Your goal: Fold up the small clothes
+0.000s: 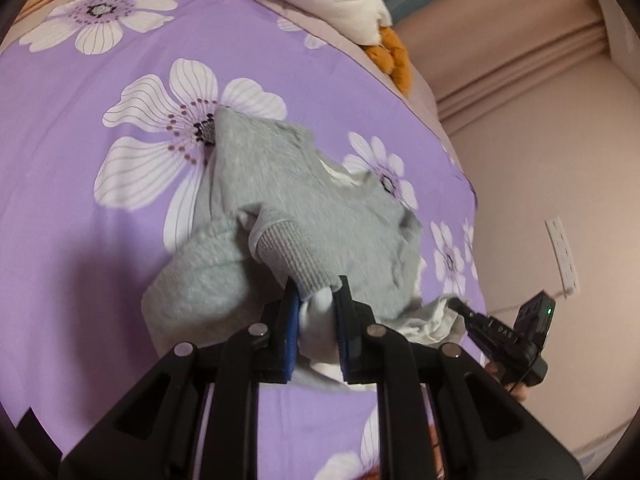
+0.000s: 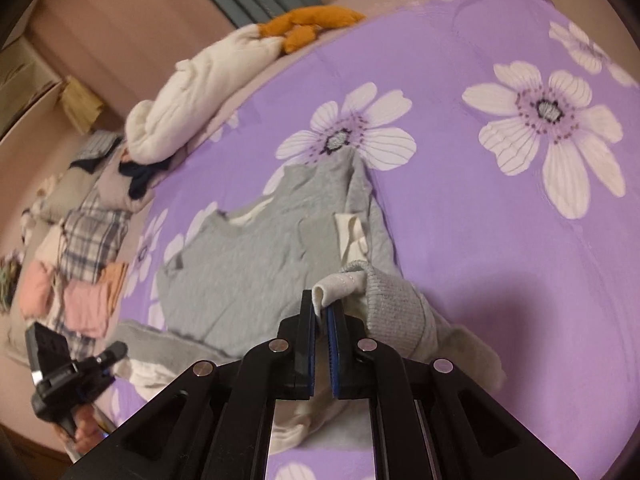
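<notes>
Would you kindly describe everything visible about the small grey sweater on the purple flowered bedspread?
The grey sweater is a small knitted top with ribbed cuffs and a paler fleecy inside, a cream lining showing at the neck. It lies rumpled, partly lifted off the purple flowered bedspread. The left gripper is shut on one cuff, the right gripper on a pale folded edge.
</notes>
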Tool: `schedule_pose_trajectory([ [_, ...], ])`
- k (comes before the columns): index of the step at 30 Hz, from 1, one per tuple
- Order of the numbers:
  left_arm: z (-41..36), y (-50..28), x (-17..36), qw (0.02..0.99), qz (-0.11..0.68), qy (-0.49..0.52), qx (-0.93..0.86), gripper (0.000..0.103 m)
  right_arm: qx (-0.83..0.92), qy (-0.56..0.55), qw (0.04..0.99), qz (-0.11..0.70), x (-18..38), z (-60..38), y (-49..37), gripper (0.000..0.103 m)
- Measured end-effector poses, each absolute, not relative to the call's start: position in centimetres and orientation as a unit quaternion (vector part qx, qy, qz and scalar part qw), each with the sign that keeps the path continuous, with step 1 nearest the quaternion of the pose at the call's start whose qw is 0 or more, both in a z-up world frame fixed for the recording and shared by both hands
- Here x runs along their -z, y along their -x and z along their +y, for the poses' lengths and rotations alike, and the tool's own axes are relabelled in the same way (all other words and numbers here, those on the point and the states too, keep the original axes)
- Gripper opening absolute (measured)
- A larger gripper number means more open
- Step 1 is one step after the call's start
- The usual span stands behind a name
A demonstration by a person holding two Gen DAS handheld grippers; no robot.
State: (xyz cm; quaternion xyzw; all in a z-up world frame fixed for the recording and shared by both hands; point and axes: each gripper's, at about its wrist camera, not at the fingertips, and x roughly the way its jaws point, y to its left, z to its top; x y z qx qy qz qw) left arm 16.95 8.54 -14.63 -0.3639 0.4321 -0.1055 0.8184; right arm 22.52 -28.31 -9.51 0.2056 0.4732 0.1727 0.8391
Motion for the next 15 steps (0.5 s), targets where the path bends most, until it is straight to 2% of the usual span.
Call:
schedule_pose_trajectory([
  [7, 10.3, -20.7, 16.0, 0.807, 0.44, 0.385, 0.083, 0.018, -0.136, -0.213, 0.83, 0.498, 11.2, -28.0, -25.6, 0.007],
  [10, 10.4, -21.5, 15.8, 0.815, 0.433, 0.377, 0.076, 0.034, -0.122, -0.209, 0.834, 0.495, 11.2, -27.9, -26.1, 0.007],
  [12, 10.6, -21.7, 15.4, 0.827, 0.425, 0.362, 0.062, 0.051, -0.109, -0.199, 0.845, 0.484, 10.9, -28.0, -26.1, 0.008],
  [15, 10.9, -22.0, 15.4, 0.832, 0.425, 0.351, 0.061, 0.052, -0.084, -0.19, 0.86, 0.467, 10.1, -28.8, -26.2, 0.015],
])
